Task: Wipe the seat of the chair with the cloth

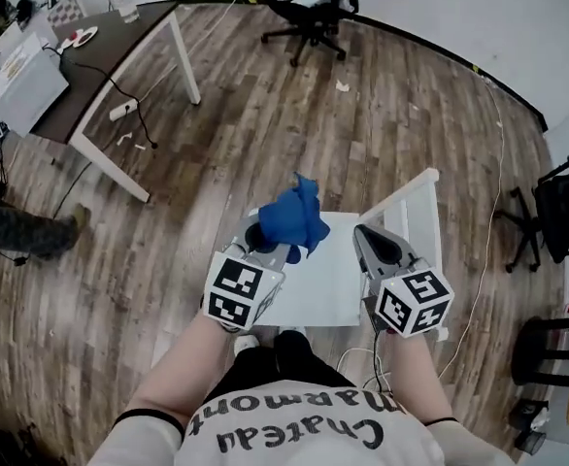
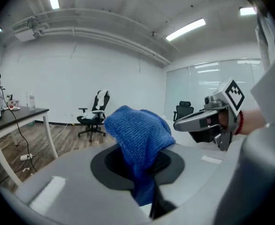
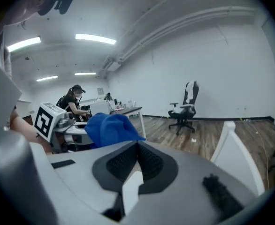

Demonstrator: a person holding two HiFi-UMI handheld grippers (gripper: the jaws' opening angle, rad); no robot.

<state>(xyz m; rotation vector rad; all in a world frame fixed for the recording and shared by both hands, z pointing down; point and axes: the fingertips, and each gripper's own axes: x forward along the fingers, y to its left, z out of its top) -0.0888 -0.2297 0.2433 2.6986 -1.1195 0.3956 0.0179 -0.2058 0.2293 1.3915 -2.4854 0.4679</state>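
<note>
The left hand-held gripper (image 1: 268, 239) is clamped on the blue cloth (image 1: 294, 216), which bunches up above its jaws. In the head view it hangs over the far-left corner of the white seat (image 1: 328, 280). The cloth looks clear of the surface, though contact cannot be ruled out from that angle. The seat lies below this hand-held gripper and to its right. The backrest (image 1: 413, 202) stands along the right edge, so the open run for a wipe is across toward that rail or back toward the person.

The right hand-held gripper (image 1: 362, 233) is over the seat's right half, just inside the backrest, closed with nothing in it. The left 1 is the nearer to the job, since it carries the cloth. My judgement is that wiping has not begun and that the left hand must first tip down and lower.

Only the head view shows the seat. Both gripper views look level across the room and miss it. The left gripper view shows the cloth (image 2: 137, 130) pinched between the pads, with a tail hanging down through the gap. The right gripper view shows its own pads (image 3: 149, 161) meeting on nothing, the cloth (image 3: 110, 128) off to its left and the backrest (image 3: 236, 149) close on its right
</note>
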